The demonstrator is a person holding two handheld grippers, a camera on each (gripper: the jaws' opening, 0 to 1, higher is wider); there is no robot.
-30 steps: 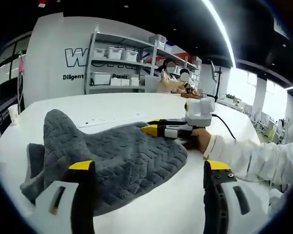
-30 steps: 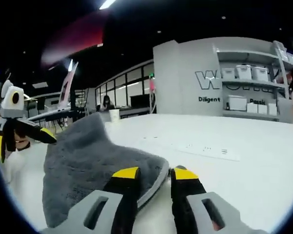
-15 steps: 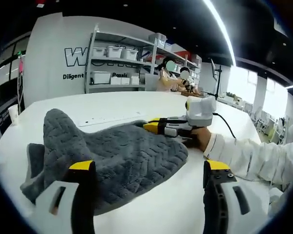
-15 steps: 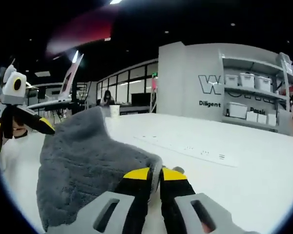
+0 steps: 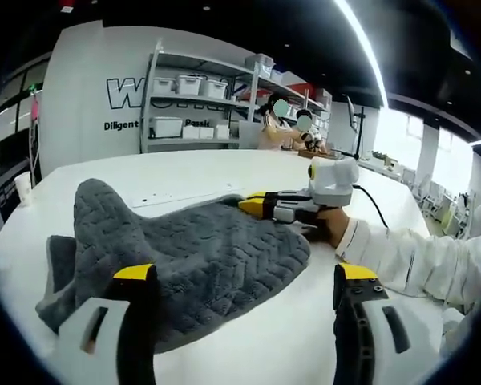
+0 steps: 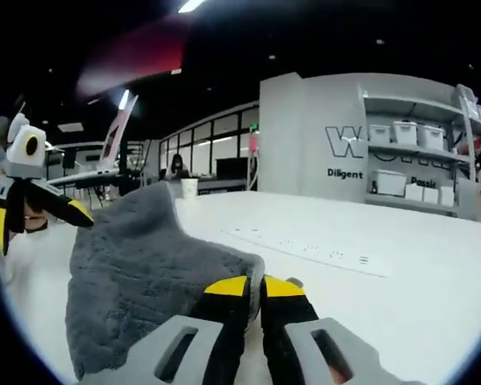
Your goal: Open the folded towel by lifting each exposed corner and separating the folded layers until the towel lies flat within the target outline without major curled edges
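One grey towel [image 5: 184, 265] lies rumpled on the white desk [image 5: 289, 345], between two hand-held grippers. The left hand-held gripper [image 5: 244, 277] hangs released, jaws wide above the near edge. The right hand-held gripper [image 6: 254, 286] is clenched on the towel's far corner.

1. The towel [image 5: 192, 257] is dark grey, with a woven zigzag pattern like herringbone.
2. The surface [image 5: 248, 172] is plain white.
3. The left claw [image 5: 244, 277] has yellow tips, black jaws and a light grey body.
4. The right claw [image 6: 255, 286] has the same colours: yellow tips, black jaws, grey body.
5. The sleeve [image 5: 409, 261] of the person is white.
6. The far wall [image 5: 88, 88] is pale grey with dark letters.
7. The boxes [image 5: 188, 86] on the shelf are white.
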